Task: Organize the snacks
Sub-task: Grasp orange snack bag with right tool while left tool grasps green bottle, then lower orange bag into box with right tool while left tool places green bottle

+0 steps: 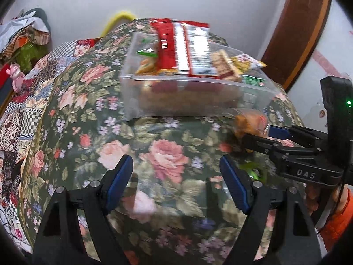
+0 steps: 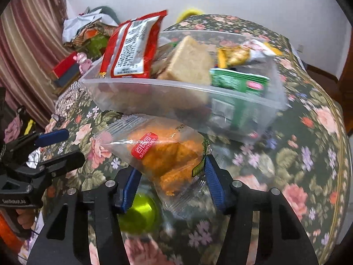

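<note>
A clear plastic bin (image 1: 194,97) (image 2: 154,97) stands on the floral table, holding several snacks: a red packet (image 1: 189,46) (image 2: 132,46), a beige cake bar (image 2: 187,61), a green packet (image 2: 238,81) and a yellow packet (image 2: 233,55). My right gripper (image 2: 169,181) (image 1: 253,132) is shut on a clear packet of orange pastry (image 2: 167,154) (image 1: 249,123), held just in front of the bin's near wall. My left gripper (image 1: 176,181) (image 2: 59,145) is open and empty, over the cloth left of the right gripper.
The round table has a floral cloth (image 1: 154,154) (image 2: 297,154). A green round object (image 2: 139,214) lies under the right gripper. Clutter and a pink toy (image 1: 16,75) (image 2: 82,60) sit beyond the table's left edge. A wooden door frame (image 1: 304,28) is at right.
</note>
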A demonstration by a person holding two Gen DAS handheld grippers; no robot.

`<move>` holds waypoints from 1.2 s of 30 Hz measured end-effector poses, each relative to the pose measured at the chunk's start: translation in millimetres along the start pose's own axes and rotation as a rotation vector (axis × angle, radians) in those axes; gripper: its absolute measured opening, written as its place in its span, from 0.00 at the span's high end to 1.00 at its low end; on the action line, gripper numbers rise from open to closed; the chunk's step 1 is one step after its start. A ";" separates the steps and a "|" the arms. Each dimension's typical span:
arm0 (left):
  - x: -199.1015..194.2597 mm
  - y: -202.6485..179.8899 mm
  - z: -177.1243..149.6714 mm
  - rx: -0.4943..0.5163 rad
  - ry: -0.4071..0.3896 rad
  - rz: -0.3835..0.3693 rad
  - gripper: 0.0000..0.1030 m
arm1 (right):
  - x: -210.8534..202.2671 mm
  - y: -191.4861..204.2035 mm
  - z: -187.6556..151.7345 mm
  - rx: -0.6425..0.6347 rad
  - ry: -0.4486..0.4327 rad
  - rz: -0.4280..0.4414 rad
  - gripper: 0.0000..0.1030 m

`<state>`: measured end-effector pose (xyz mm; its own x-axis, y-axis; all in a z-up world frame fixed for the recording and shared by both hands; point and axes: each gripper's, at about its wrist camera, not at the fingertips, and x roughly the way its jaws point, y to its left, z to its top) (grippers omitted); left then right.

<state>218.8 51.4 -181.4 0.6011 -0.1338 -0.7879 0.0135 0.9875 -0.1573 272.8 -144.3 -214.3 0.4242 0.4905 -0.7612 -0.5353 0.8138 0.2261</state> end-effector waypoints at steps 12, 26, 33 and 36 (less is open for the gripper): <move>8.5 -61.9 -17.5 0.063 0.058 -0.073 0.22 | -45.8 -29.2 -30.5 0.082 -0.053 -0.039 0.52; 32.2 -80.0 -27.2 0.079 0.039 -0.092 0.56 | -62.5 -37.4 -42.1 0.121 -0.086 -0.020 0.52; 9.7 -59.2 -14.2 0.050 -0.019 -0.061 0.56 | -66.3 -32.4 -30.2 0.110 -0.120 -0.009 0.52; -5.0 -47.6 -4.0 0.037 -0.060 -0.041 0.56 | -69.3 -28.0 -22.2 0.097 -0.143 -0.009 0.52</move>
<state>211.9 4.7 -172.4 0.6465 -0.1701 -0.7437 0.0685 0.9838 -0.1656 242.3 -208.0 -181.4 0.5319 0.5166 -0.6710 -0.4605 0.8414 0.2828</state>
